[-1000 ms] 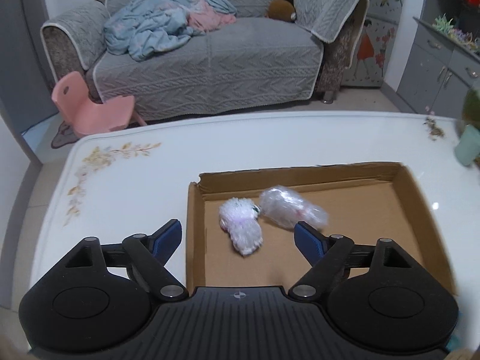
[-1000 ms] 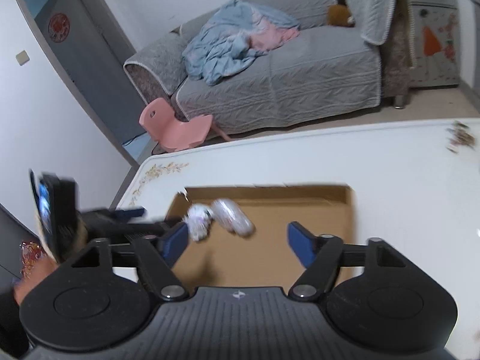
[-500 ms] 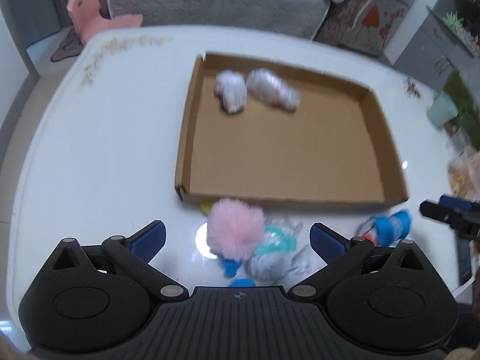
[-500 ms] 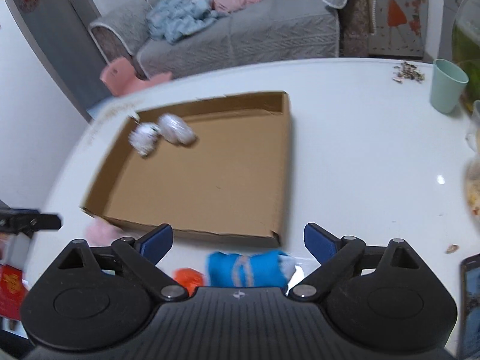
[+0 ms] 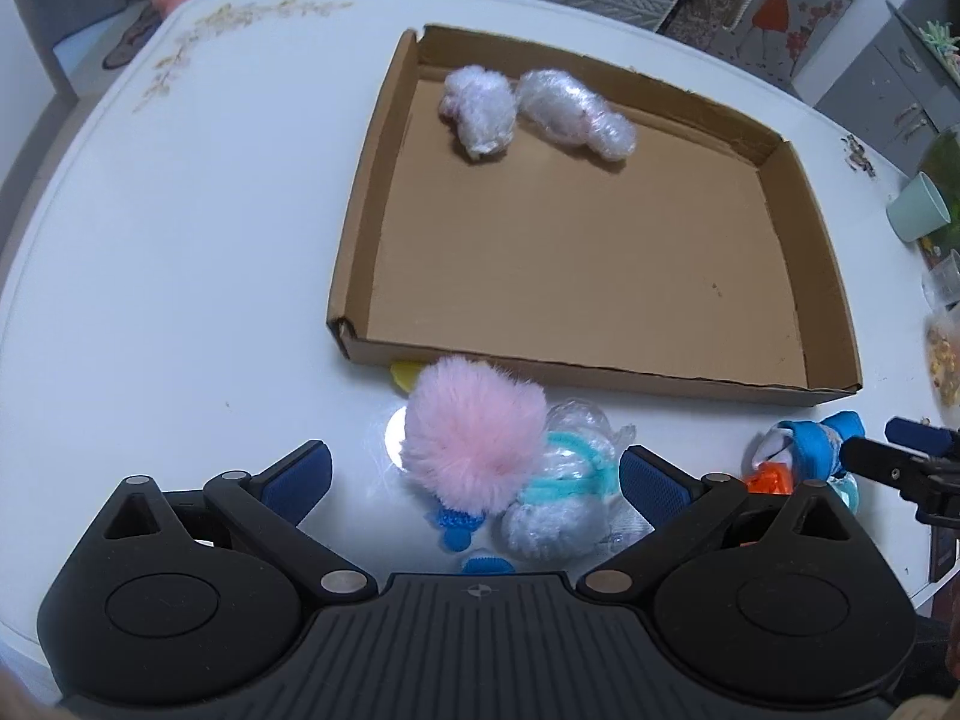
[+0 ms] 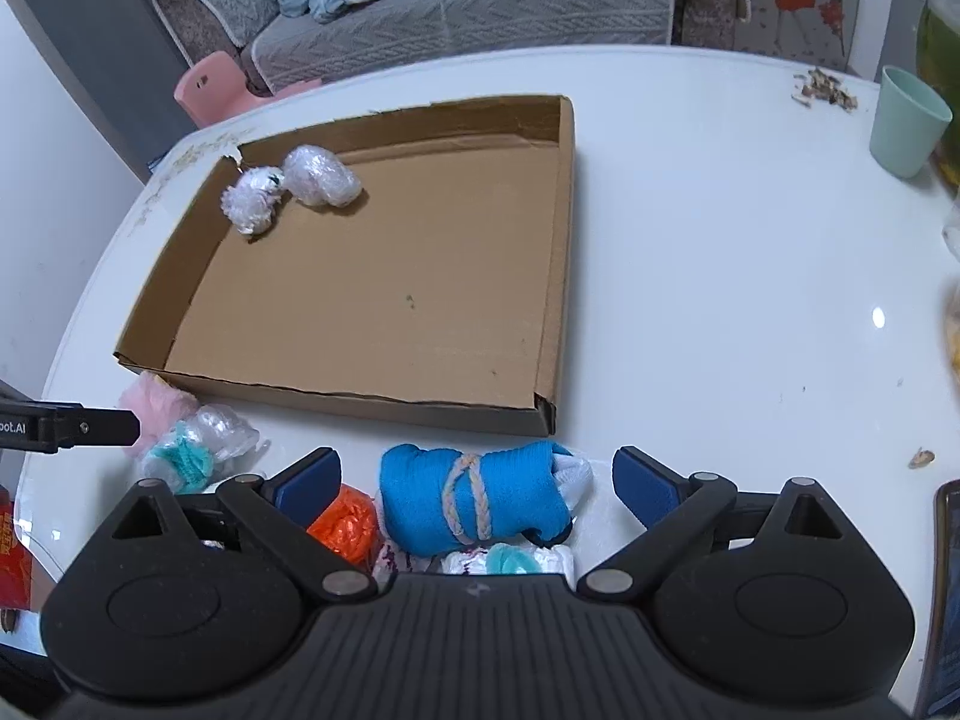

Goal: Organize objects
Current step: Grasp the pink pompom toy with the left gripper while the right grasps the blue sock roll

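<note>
A shallow cardboard tray lay on the white table. Inside it, at the far left corner, a fluffy white bundle and a plastic-wrapped bundle lay touching one another. The left gripper was positioned above the table just outside the tray's near wall, its jaws spread wide and holding nothing. Between them sat a pink fluffy pompom, with a clear-wrapped item with teal cord pressed against its right side and small blue pieces below it. A yellow object showed partly from under the tray's near edge. The right gripper likewise had its jaws fully apart and empty, framing a blue rolled cloth tied with cord. An orange bundle lay to the left of that cloth, by the left finger. A mint green cup stood well apart at the table's far right.
</note>
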